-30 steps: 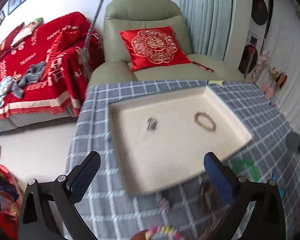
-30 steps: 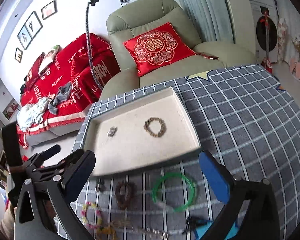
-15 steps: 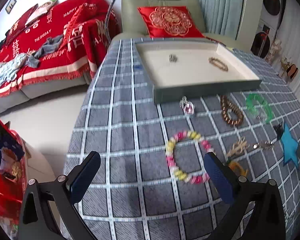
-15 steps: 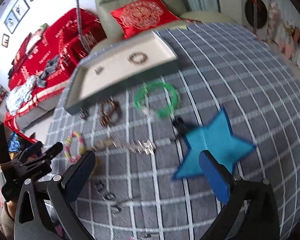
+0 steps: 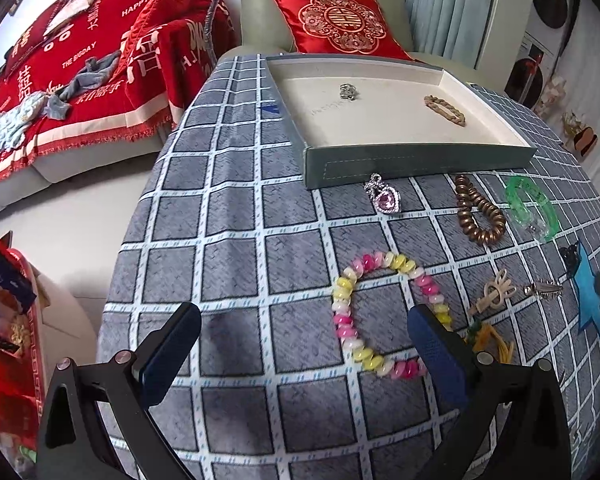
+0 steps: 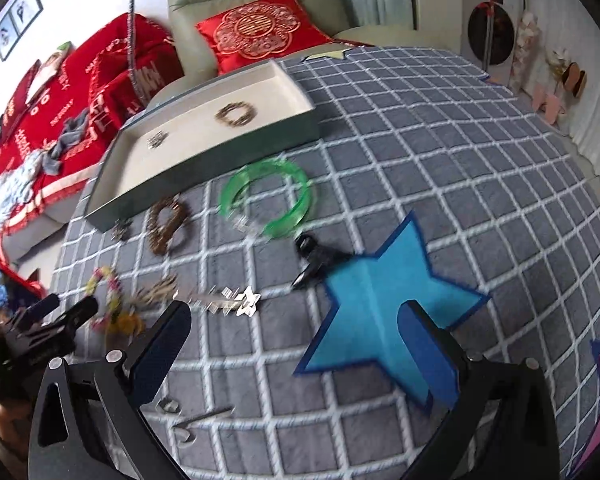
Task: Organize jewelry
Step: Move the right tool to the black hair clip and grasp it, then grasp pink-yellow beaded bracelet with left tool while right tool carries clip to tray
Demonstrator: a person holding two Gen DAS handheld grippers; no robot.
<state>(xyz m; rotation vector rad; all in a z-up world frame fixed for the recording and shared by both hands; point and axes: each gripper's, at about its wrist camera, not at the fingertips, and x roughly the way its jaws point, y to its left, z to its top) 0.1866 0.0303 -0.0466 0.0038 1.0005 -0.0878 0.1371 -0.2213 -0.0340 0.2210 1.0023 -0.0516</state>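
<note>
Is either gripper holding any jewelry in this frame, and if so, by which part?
Nothing is held. The left gripper and right gripper are both open, with only tablecloth between their fingers.

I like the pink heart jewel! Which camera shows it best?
The left wrist view: the pink heart pendant is sharp there, lying on the tablecloth by the tray. The right wrist view shows only a small dark blur.

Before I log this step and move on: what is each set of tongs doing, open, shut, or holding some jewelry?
Left tongs: open, holding nothing, above the pink and yellow bead bracelet.
Right tongs: open, holding nothing.
</note>
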